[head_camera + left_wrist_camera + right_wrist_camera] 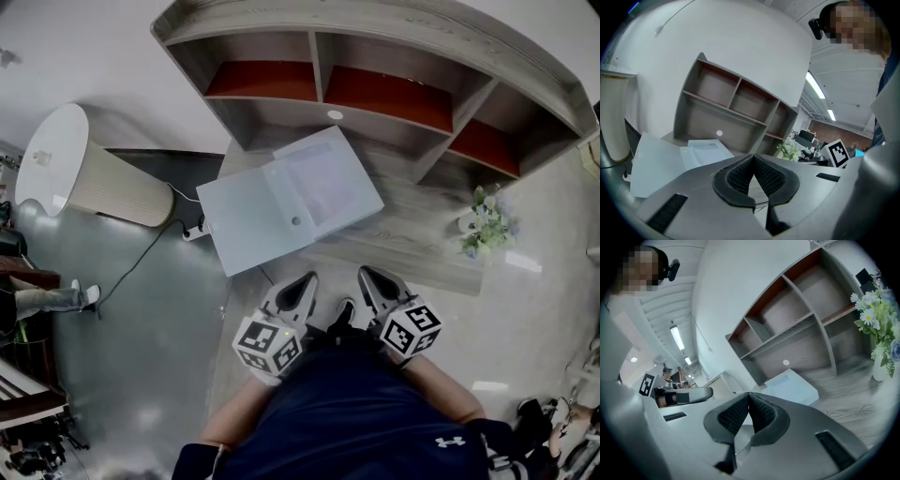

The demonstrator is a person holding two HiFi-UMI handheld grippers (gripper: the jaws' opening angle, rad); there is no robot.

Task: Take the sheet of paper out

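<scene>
Grey wood-grain desk (412, 234), matt; pale plastic folder (272, 211), smooth; glossy floor (141, 356).

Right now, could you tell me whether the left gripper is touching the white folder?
No, the left gripper is short of the white folder, its jaws together on nothing.

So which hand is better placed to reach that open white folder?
Probably the left: the left gripper points straight at the white folder and its near edge, while the right gripper sits off to its side. Both are shut and empty.
</scene>
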